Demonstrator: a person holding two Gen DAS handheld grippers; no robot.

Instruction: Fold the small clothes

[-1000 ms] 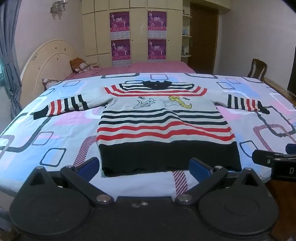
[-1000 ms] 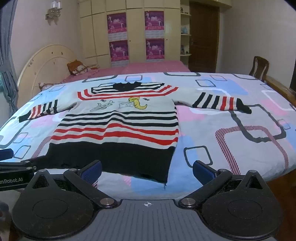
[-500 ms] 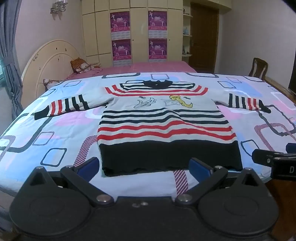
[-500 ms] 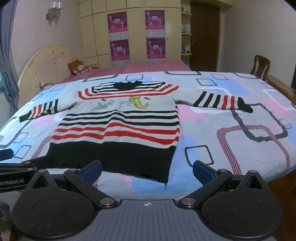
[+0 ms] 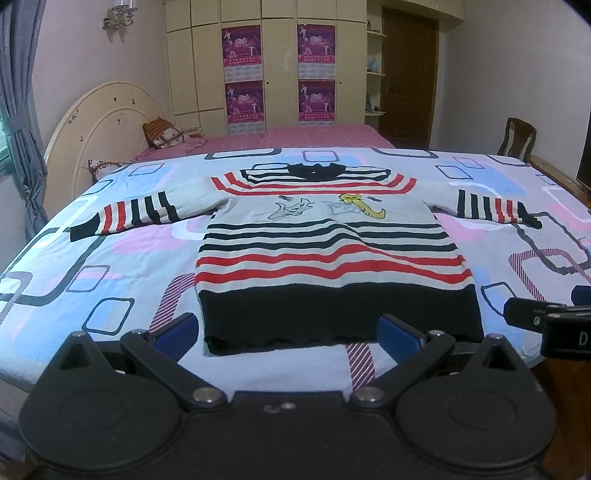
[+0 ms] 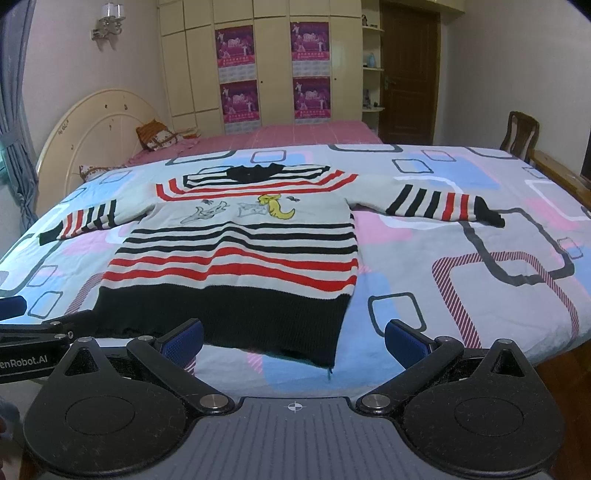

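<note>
Sweater (image 5: 332, 251) lies flat on the bed cover (image 5: 92, 266), both sleeves spread out. No fold is made yet. Left gripper (image 5: 286, 332) and right gripper (image 6: 293, 338) wait near its black hem, both wide and empty.

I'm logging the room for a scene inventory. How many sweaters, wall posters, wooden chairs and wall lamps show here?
Striped sweater: 1
Purple wall posters: 4
Wooden chair: 1
Wall lamp: 1
Total: 7
</note>
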